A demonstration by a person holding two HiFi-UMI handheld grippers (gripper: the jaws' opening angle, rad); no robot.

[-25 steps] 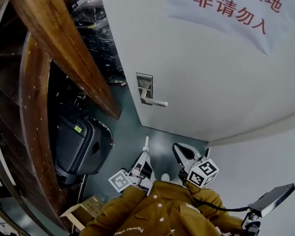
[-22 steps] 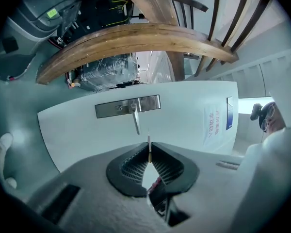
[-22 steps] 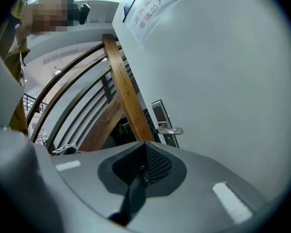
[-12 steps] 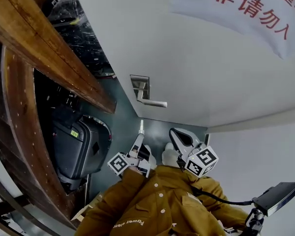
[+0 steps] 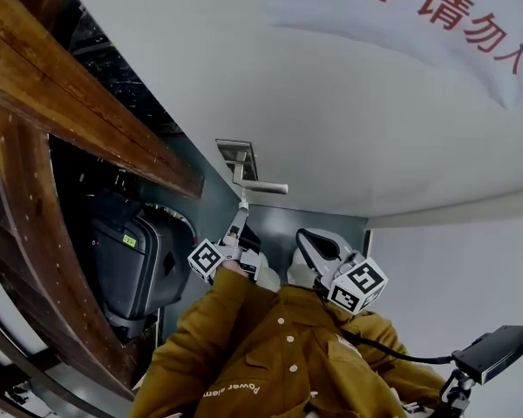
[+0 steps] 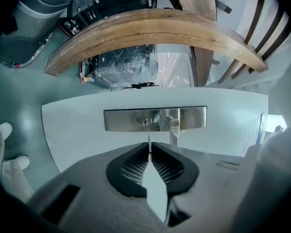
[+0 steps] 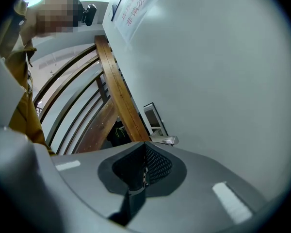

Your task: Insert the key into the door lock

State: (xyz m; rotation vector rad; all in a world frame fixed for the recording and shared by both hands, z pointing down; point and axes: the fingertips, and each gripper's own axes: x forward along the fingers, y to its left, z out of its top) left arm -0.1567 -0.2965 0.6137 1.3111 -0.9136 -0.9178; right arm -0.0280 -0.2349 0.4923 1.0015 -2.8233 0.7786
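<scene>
The left gripper (image 6: pixel 149 148) has its jaws nearly closed and clamped on the key (image 6: pixel 149 141), with the blade level and aimed at the lock plate (image 6: pixel 121 120) on the door (image 5: pixel 375 129). The tip lies near the keyhole (image 6: pixel 142 121), apparently offset toward the lever handle (image 6: pixel 173 130). The right gripper (image 7: pixel 145 149) has its jaws together and empty.

Likely faults:
- An uncorrected offset would drive the tip onto the plate.
- A thin grip could let the key pivot.
- Incorrect blade roll would block entry.

Points left gripper (image 5: pixel 240 225) level at lock plate (image 6: pixel 121 120), fingers (image 6: pixel 136 164) pinching key (image 6: pixel 149 137) near it; holds right gripper (image 7: pixel 145 149) closed, empty, farther back.
</scene>
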